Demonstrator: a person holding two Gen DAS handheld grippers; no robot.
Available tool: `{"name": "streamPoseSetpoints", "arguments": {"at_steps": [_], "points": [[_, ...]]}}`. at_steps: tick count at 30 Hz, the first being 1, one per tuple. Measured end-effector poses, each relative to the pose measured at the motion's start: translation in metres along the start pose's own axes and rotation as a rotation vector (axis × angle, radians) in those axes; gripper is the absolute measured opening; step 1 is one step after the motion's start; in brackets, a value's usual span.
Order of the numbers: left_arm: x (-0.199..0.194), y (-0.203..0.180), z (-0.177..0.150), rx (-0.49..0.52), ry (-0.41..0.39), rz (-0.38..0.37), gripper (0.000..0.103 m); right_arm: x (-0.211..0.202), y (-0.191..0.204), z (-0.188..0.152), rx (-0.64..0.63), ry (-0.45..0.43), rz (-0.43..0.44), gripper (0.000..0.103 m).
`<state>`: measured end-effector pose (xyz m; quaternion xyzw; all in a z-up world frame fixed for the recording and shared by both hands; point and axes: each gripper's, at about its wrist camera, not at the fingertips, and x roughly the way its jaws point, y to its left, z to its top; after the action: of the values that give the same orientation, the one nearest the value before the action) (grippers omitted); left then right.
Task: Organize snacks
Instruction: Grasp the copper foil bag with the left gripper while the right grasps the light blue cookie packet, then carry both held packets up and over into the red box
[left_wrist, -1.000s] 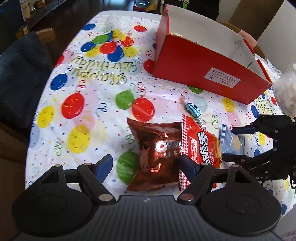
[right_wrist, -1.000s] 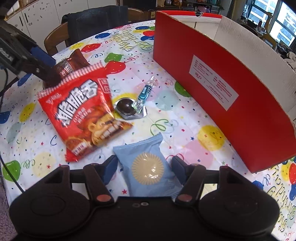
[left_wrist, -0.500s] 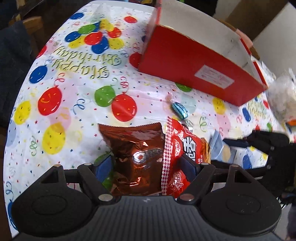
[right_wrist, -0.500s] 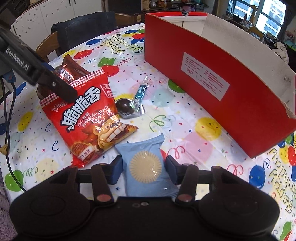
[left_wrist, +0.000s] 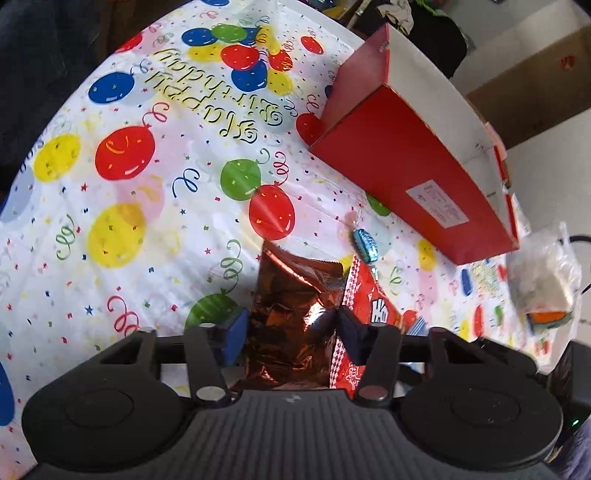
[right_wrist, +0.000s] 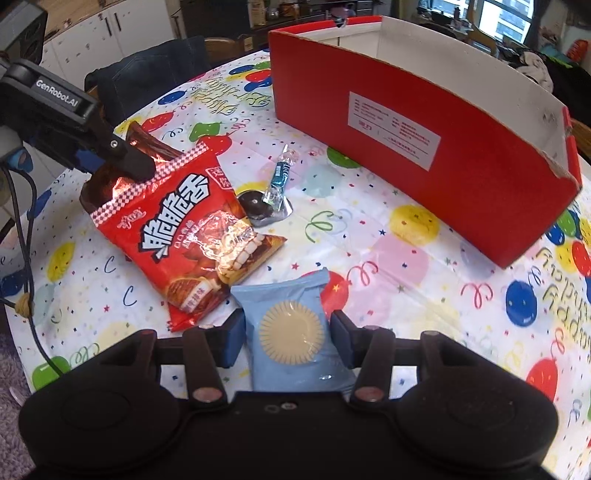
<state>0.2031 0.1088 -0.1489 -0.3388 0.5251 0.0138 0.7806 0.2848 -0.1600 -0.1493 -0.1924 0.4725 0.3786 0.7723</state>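
Right tongs (right_wrist: 288, 338) clenched on the blue packet (right_wrist: 291, 332), its long axis pointing away toward the red box (right_wrist: 424, 147). Left tongs (left_wrist: 290, 332) closing on the brown foil bag (left_wrist: 295, 306), lengthwise between them on the bench (left_wrist: 129, 221).

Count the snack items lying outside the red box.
5: a brown foil bag between the closing left tongs, a red chip bag beside it, a chocolate round under a blue candy, a blue packet between the right tongs. The box may hide more.

"GenRobot.AI" on the left gripper (right_wrist: 122, 158); tablecloth (left_wrist: 147, 229) reads "Happy Birthday".
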Motion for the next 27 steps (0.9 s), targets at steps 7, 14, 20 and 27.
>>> {"name": "streamPoseSetpoints", "arguments": {"at_steps": [7, 14, 20, 27], "points": [[-0.008, 0.017, -0.004, -0.065, -0.015, -0.048, 0.038, -0.014, 0.003, -0.007, 0.097, -0.032, -0.002, 0.048], [-0.025, 0.029, -0.014, -0.062, -0.04, -0.033, 0.036, -0.027, 0.013, -0.011, 0.145, -0.058, -0.023, 0.048], [-0.041, 0.035, -0.021, -0.06, -0.075, -0.039, 0.034, -0.033, 0.021, -0.015, 0.189, -0.07, -0.038, 0.048], [-0.053, 0.031, -0.027, -0.03, -0.095, -0.032, 0.033, -0.046, 0.029, -0.013, 0.227, -0.097, -0.068, 0.048]]}}
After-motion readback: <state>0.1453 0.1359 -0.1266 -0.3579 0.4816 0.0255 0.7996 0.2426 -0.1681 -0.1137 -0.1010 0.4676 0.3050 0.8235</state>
